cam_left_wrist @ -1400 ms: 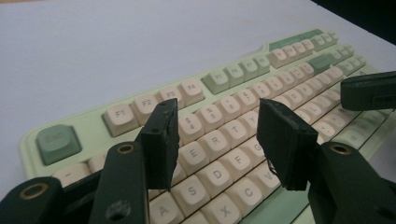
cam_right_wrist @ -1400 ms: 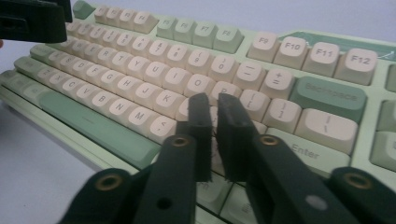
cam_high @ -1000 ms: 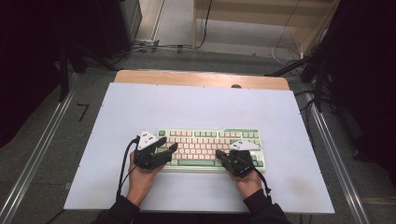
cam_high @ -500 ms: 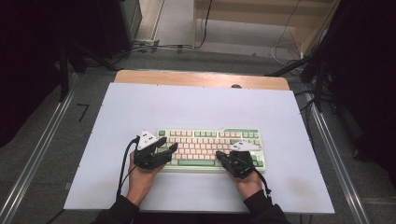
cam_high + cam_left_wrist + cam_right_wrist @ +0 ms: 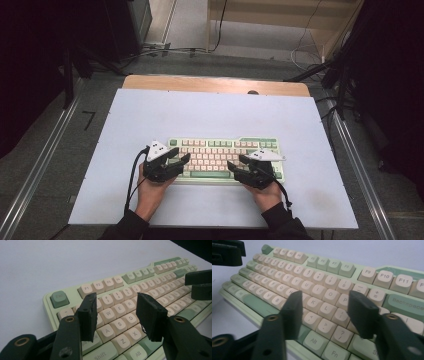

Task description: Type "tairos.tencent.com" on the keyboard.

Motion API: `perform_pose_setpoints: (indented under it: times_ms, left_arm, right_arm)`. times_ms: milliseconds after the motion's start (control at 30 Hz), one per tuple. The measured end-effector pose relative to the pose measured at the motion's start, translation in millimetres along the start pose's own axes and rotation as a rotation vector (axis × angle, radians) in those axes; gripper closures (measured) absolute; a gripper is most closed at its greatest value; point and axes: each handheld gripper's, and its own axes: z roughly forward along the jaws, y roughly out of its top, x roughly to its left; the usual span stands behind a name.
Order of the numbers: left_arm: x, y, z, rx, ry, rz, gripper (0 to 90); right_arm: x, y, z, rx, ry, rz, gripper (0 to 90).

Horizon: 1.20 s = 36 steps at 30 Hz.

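Pale blue-white sheeting covers the tabletop (image 5: 210,115), with a strip of bare wood along its far edge and dark floor, cables and metal rails around it. Near the person's side of the tabletop lies a mint-green keyboard (image 5: 225,150) with cream keycaps, its long side square to the front edge. The left tool (image 5: 186,161) hovers over the keyboard's left end, held in the left hand (image 5: 150,192); in the left gripper view its jaws stand apart above the W, E, S, D keys (image 5: 117,315), having just been closing a little, with nothing pinched between them. The right tool (image 5: 234,166) sits over the keyboard's right half, held in the right hand (image 5: 267,192); in the right gripper view its jaws are spread, having just been opening, over the K, L, O, P keys (image 5: 324,302), again with nothing gripped. Both tools point inward toward each other, well apart.
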Motion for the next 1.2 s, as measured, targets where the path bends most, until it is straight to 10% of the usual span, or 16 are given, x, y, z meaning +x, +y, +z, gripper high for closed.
perform_pose_setpoints:
  times_ms: [367, 1200]
  left_arm:
    - [-2.5, -2.0, 0.6, 0.023, -0.093, 0.004, 90.0]
    - [-18.7, -4.4, 28.1, 0.159, -0.167, 0.053, 90.0]
  right_arm:
    - [-0.2, 2.0, 7.2, 0.008, -0.011, -0.004, 26.3]
    - [-4.3, -0.8, 0.7, 0.012, -0.038, 0.007, 26.3]
